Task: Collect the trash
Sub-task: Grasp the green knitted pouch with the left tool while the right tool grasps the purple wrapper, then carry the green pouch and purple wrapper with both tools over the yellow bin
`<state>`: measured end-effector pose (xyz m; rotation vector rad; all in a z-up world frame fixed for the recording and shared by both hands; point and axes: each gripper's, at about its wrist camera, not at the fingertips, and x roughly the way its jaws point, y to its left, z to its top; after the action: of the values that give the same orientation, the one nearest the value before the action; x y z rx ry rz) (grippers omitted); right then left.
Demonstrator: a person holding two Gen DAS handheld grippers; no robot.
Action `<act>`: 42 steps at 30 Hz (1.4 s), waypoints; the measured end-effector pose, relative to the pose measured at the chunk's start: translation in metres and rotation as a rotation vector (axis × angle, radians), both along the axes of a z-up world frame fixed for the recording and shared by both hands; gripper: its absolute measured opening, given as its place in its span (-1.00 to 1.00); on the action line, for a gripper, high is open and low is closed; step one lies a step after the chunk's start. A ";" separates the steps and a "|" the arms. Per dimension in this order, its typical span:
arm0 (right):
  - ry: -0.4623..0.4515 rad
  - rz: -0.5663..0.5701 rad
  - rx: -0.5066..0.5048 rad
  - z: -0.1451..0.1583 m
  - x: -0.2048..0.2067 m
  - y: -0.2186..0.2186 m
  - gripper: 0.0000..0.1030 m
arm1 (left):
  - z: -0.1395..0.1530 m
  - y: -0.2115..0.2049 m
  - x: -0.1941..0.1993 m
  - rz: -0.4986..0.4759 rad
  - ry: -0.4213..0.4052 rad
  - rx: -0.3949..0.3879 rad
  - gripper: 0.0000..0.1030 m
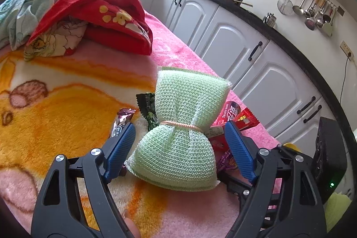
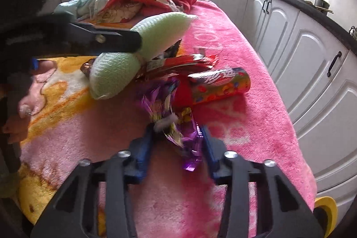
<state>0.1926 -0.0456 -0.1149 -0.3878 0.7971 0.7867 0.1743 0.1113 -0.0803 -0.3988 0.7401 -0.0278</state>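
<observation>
My right gripper (image 2: pixel 178 137) sits low over the pink blanket (image 2: pixel 245 104). Its fingers (image 2: pixel 142 148) are narrowed around a crumpled purple wrapper (image 2: pixel 176 128); both pads appear to touch the foil, so I judge it gripped, though motion blur hides the exact contact. Just beyond it lies the rest of the trash pile: a red wrapper (image 2: pixel 178 64) and a colourful snack tube (image 2: pixel 221 86), its long axis running left to right across my approach line.

My left gripper (image 1: pixel 178 137) has its fingers (image 1: pixel 120 148) spread wide on either side of a green mesh sponge (image 1: pixel 180 126), which is tied at the waist with a band. Neither pad touches it in the left wrist view. The sponge's long axis points away from me, along the fingers, so a closing move would catch it at the tied waist. A green wrapper (image 1: pixel 149 110) and red packets (image 1: pixel 243 119) lie behind it.

The right gripper is nearer the wrappers; the sponge lies to its left. Farther off, bundled cloth (image 1: pixel 93 21) rests on the blanket.
</observation>
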 end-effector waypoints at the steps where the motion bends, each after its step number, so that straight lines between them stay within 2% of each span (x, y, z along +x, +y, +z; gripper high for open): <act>1: 0.003 -0.001 0.003 0.000 -0.002 -0.001 -0.31 | -0.002 -0.001 0.002 -0.004 0.007 0.000 0.38; 7: 0.032 -0.028 0.035 -0.001 -0.017 -0.014 -0.35 | -0.012 -0.005 0.004 -0.018 0.044 0.023 0.24; 14: 0.062 -0.068 0.073 0.000 -0.037 -0.028 -0.36 | -0.014 -0.008 0.000 -0.033 0.055 0.045 0.19; 23: 0.087 -0.085 0.102 0.000 -0.053 -0.041 -0.38 | -0.015 -0.009 -0.014 -0.064 0.057 0.025 0.08; 32: 0.102 -0.099 0.126 0.003 -0.062 -0.053 -0.43 | -0.012 -0.018 -0.035 -0.079 0.063 0.047 -0.03; 42: 0.092 -0.114 0.160 0.016 -0.069 -0.067 -0.43 | 0.005 -0.020 -0.058 -0.079 0.034 0.048 -0.05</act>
<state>0.1240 -0.1130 -0.0988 -0.1630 0.8285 0.7600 0.1168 0.0910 -0.0758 -0.3249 0.7880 -0.0777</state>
